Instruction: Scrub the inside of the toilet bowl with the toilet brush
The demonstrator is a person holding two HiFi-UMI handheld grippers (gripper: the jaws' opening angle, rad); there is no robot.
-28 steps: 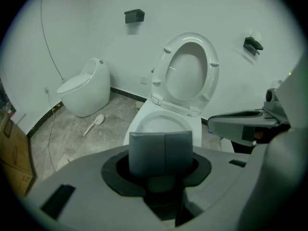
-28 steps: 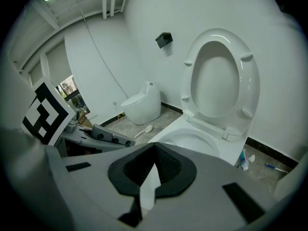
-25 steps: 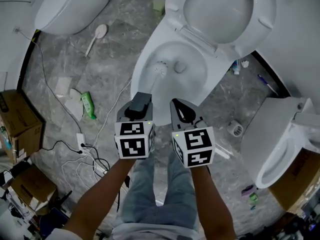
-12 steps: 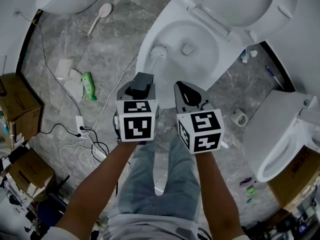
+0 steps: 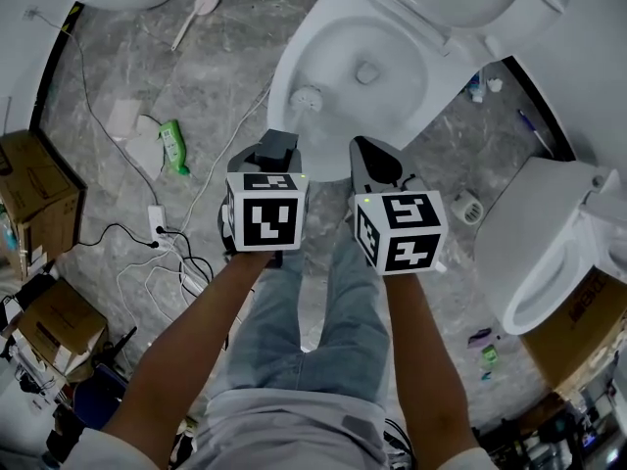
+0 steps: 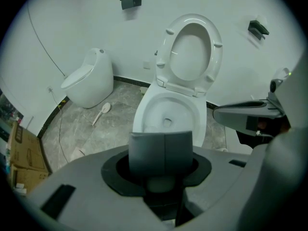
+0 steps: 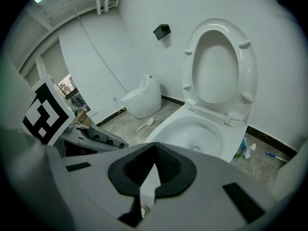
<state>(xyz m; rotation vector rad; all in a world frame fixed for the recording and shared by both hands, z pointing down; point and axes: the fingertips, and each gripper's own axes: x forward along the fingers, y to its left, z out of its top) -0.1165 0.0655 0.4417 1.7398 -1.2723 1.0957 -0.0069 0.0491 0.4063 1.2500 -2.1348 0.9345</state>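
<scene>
The white toilet bowl (image 5: 286, 67) stands open at the top of the head view, its seat and lid (image 6: 191, 52) raised. A white toilet brush head (image 5: 307, 97) rests against the bowl's inner left wall, near the rim. Its handle runs down to my left gripper (image 5: 277, 147), which is shut on it; the grey pads (image 6: 163, 153) are closed over a pale shaft. My right gripper (image 5: 372, 157) hovers beside it over the bowl's front edge, shut (image 7: 153, 165) with nothing held. The bowl (image 7: 192, 131) lies just ahead of both.
A second toilet (image 5: 549, 253) stands at the right and another white fixture (image 6: 89, 83) at the far left. On the floor lie a white spoon-shaped tool (image 5: 196, 13), a green bottle (image 5: 173, 150), cables (image 5: 167, 262), cardboard boxes (image 5: 39, 199), a floor drain (image 5: 468, 206) and small bottles (image 5: 480, 84).
The brush head has slid from near the bowl's middle to its left inner wall. Both grippers have drawn back slightly toward the front rim.
</scene>
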